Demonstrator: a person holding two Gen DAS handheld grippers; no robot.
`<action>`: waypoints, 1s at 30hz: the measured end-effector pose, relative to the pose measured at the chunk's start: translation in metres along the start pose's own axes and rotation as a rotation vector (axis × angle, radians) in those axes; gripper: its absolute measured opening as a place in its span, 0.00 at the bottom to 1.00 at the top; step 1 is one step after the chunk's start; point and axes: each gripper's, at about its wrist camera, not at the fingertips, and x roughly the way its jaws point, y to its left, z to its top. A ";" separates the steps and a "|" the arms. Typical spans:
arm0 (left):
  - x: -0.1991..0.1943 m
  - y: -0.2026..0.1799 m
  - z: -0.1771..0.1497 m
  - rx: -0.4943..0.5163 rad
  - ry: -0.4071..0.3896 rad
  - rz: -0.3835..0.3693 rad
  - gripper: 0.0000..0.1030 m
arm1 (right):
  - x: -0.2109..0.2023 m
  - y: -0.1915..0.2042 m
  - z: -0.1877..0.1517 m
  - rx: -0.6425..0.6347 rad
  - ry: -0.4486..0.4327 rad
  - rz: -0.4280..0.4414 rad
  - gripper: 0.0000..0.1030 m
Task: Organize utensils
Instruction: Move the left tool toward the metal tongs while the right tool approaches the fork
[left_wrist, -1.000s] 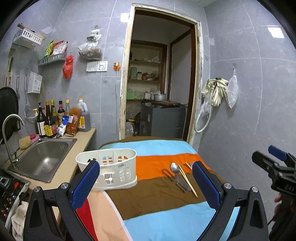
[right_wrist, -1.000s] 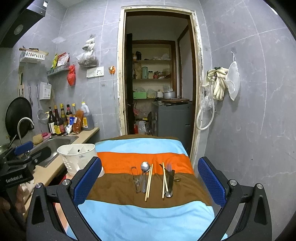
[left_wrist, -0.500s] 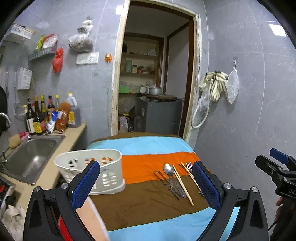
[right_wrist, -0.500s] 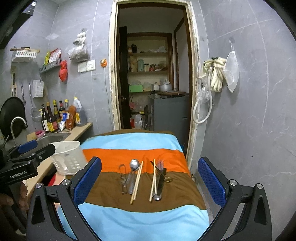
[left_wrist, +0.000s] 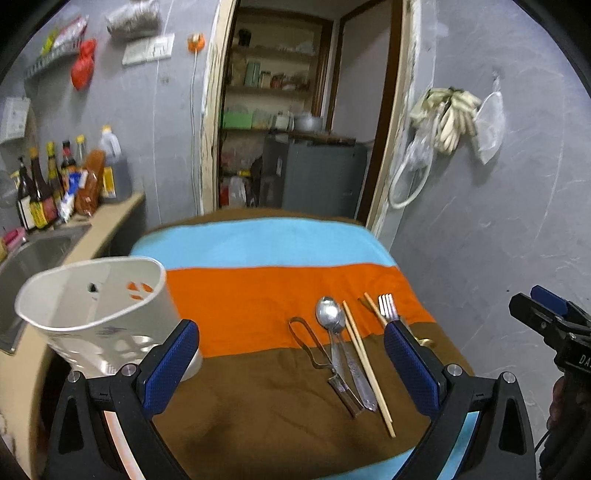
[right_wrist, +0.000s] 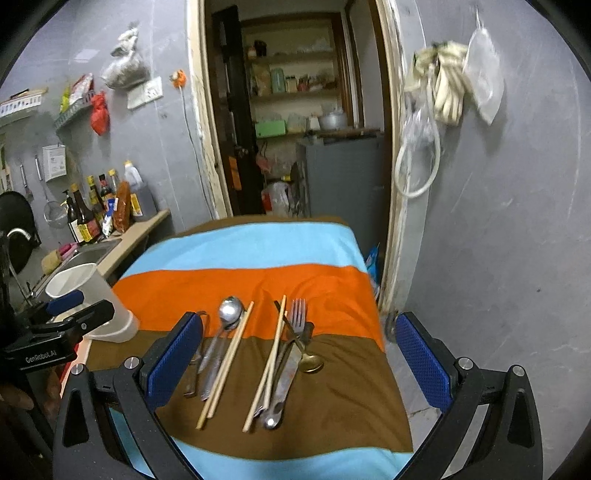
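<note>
Utensils lie in two groups on a striped cloth (right_wrist: 258, 280): a spoon (right_wrist: 227, 317), a pair of chopsticks (right_wrist: 229, 360) and a metal clip (left_wrist: 314, 347) on the left. On the right lie a fork (right_wrist: 297, 321), more chopsticks (right_wrist: 271, 356) and a small brass spoon (right_wrist: 310, 363). A white plastic utensil holder (left_wrist: 99, 302) stands at the cloth's left edge. My left gripper (left_wrist: 291, 365) is open above the brown stripe, between holder and utensils. My right gripper (right_wrist: 299, 365) is open above both utensil groups. Neither holds anything.
A counter with a steel sink (left_wrist: 26, 258) and sauce bottles (left_wrist: 48, 188) runs along the left. An open doorway (left_wrist: 295, 122) with a grey cabinet lies behind the table. A grey tiled wall (left_wrist: 498, 221) with hanging gloves stands close on the right.
Both grippers have moved forward and lower toward the table, so the utensils and holder appear larger and nearer. The left view has swung right. Both stay open.
</note>
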 end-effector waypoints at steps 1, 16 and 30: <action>0.008 -0.001 0.000 -0.005 0.015 0.000 0.98 | 0.009 -0.003 -0.002 0.006 0.012 0.008 0.99; 0.116 -0.011 -0.006 -0.049 0.257 0.002 0.82 | 0.155 -0.032 -0.023 0.029 0.196 0.152 0.63; 0.168 -0.016 -0.007 -0.125 0.407 0.096 0.42 | 0.231 -0.025 -0.021 -0.019 0.315 0.312 0.22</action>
